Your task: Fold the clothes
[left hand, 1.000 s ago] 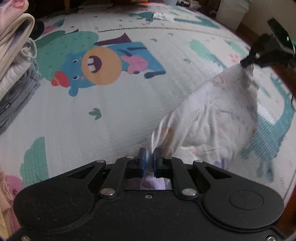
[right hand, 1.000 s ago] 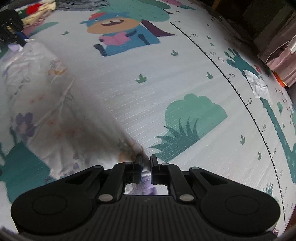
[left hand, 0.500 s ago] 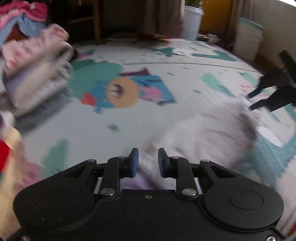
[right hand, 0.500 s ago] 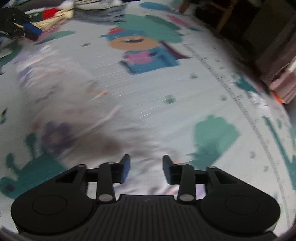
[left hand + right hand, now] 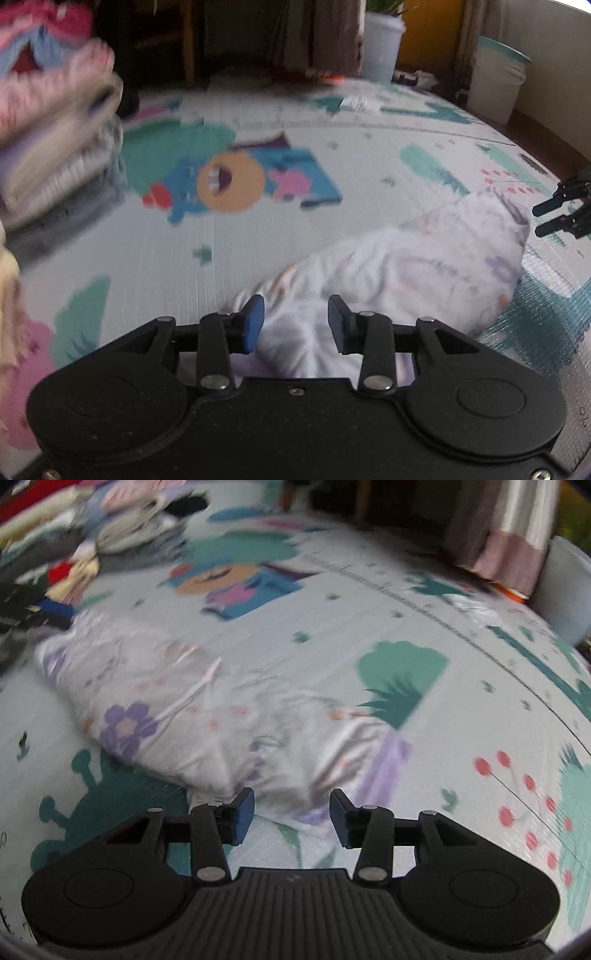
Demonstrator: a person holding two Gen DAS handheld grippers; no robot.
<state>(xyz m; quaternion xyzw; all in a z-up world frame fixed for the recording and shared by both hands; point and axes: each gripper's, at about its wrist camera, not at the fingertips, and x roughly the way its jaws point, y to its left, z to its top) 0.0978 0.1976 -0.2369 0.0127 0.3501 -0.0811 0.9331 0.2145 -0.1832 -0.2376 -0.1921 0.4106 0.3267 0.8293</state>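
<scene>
No readable writing anywhere, too blurry. White floral garment lay rumpled on the cartoon play mat. Left gripper had just been opening; right gripper stood parted; neither gripped anything.

A cartoon play mat, white bins beyond.

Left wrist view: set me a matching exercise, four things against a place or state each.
Things:
1. white floral-print garment
2. stack of folded clothes
3. white plastic bucket
4. left tool

Places or states:
A. far right, beyond the mat's edge
B. jaws apart, pads clear of cloth
C. piled at left edge
D. lying loose on the cartoon-print play mat

Pairs: 1-D, 2-C, 3-A, 4-B
</scene>
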